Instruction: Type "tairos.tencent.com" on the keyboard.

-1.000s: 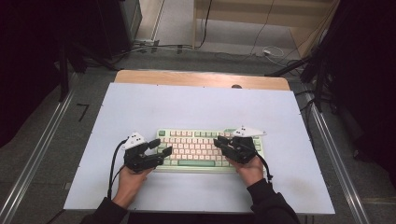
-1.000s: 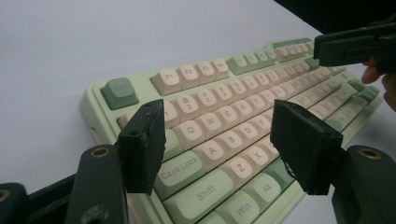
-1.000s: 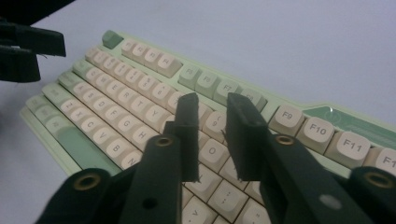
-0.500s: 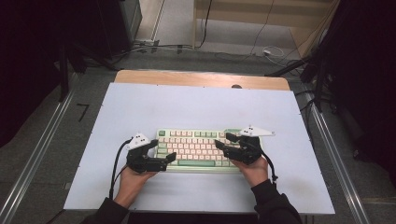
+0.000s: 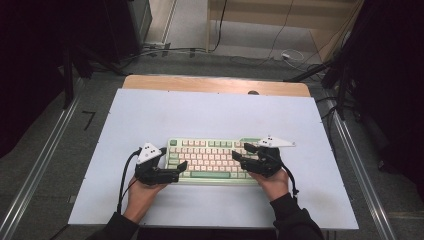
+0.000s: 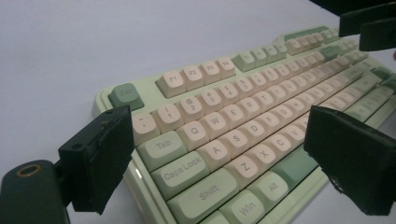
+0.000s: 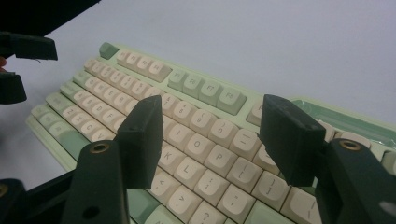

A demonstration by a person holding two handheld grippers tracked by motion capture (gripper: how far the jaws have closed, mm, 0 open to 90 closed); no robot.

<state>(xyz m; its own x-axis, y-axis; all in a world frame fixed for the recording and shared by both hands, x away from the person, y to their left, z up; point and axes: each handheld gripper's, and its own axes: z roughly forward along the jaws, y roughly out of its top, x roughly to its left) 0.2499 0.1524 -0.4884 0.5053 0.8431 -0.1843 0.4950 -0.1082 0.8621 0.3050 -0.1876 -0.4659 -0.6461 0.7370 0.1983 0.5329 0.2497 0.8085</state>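
While both claws gape wide — left claw [image 5: 172, 169], right claw [image 5: 244, 154] — the keyboard [image 5: 210, 161] shows cream keys, green frame.

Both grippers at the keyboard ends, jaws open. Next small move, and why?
Probably lower both a little and close on the end edges. The left gripper is open with its jaws astride the Esc/Tab corner of the keyboard; the right gripper is open above the right-hand keys. The keyboard lies flat on the white table; neither gripper is closed on it.
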